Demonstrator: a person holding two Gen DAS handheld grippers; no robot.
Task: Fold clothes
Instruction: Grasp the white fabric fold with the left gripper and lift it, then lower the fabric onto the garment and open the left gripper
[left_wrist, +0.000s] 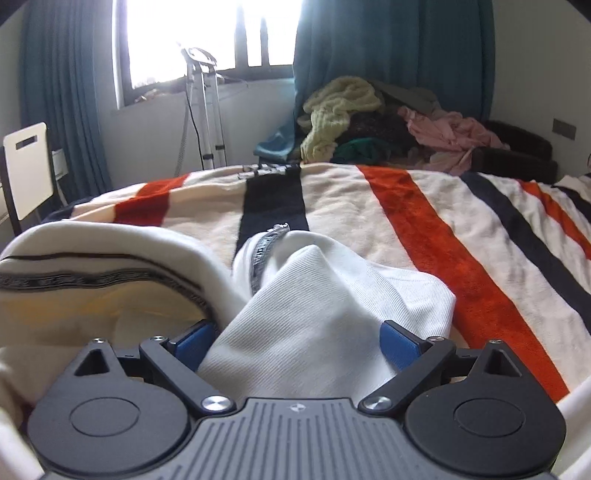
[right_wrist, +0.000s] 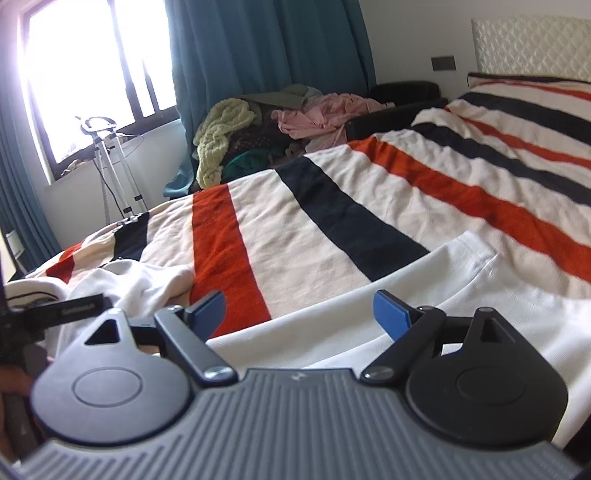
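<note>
A bedroom: the work surface is a bed covered by a striped blanket (right_wrist: 332, 229) in cream, orange and dark bands, chosen, you may judge, because it gives a broad, soft plane on which to spread cloth. The white garment (left_wrist: 317, 314) you are folding lies on the near part of that blanket, directly ahead of and beneath both grippers. Seen from the left wrist, it is bunched: a ribbed fold rises between the jaws, its zipper (left_wrist: 264, 254) runs away from you just beyond the fingertips, and a trimmed panel curls to the left of the gripper. Your left gripper (left_wrist: 297, 339) stands wide apart, its blue pads flanking the raised fold; they do not appear to press it, so nothing is gripped. Your right gripper (right_wrist: 299, 314) is likewise wide apart and empty, poised over a flat, smooth edge of the same garment, which extends to its right. Judged from this, each hand is positioned to pinch a separate part of the cloth. Far ahead, beyond the bed's edge, a pile of clothes (right_wrist: 258, 125) waits beside teal curtains (right_wrist: 258, 48); a window (left_wrist: 207, 33) and a garment steamer (left_wrist: 203, 110) stand ahead and to the left.
</note>
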